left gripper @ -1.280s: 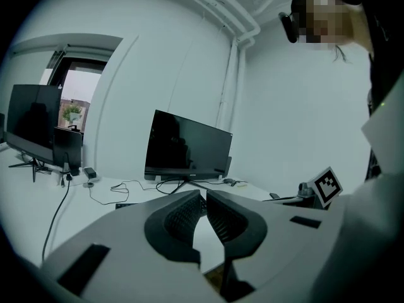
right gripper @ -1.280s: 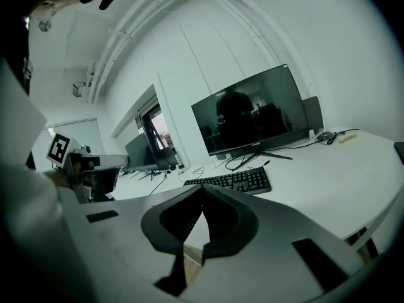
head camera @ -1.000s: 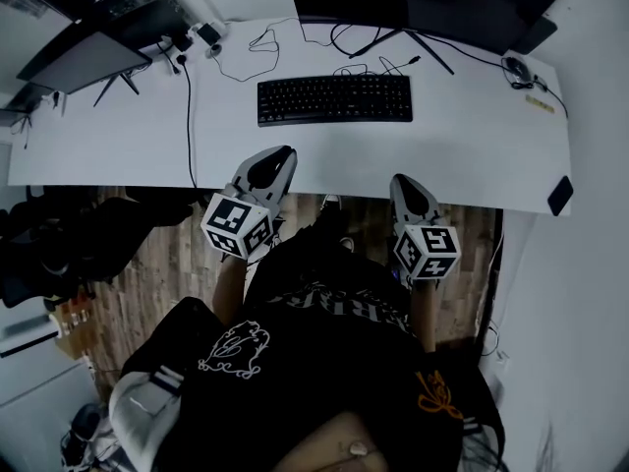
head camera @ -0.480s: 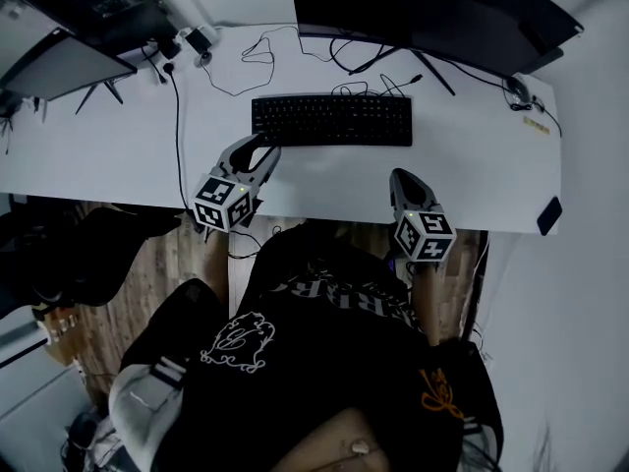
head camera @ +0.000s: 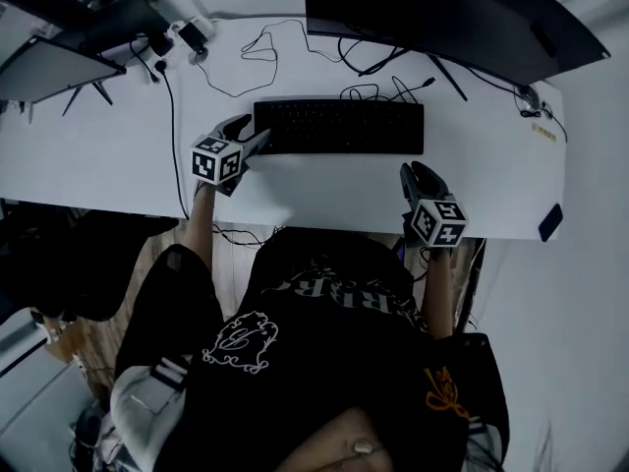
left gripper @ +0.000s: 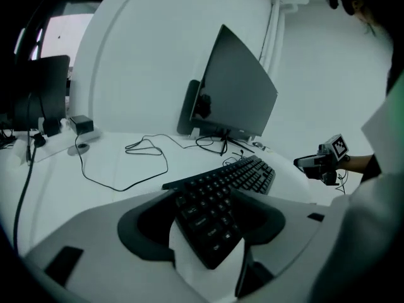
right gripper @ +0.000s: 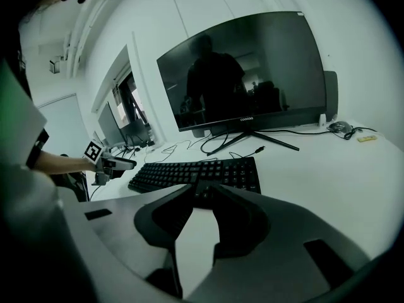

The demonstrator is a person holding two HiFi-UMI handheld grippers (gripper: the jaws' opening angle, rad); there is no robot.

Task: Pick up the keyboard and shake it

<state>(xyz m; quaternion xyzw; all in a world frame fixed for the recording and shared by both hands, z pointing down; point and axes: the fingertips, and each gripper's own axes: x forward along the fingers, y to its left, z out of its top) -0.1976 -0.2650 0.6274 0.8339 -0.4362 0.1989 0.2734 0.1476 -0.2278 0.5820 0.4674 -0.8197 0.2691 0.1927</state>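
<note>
A black keyboard lies flat on the white desk, in front of the monitor. My left gripper is at the keyboard's left end. In the left gripper view its jaws have just been opening and stand wide, with the keyboard's near corner between them; the pads do not press on it. My right gripper hovers over the desk's front strip, short of the keyboard's right end. Its jaws have just been opening to a narrow gap with nothing between them.
A large dark monitor on a stand rises behind the keyboard. Loose black cables trail across the back left of the desk. A second screen stands at far left. A dark phone lies at the desk's right front edge.
Both grippers have moved forward from below the desk edge onto the desk. The left one has reached the keyboard's left end and opened its jaws. The right one has opened slightly.
</note>
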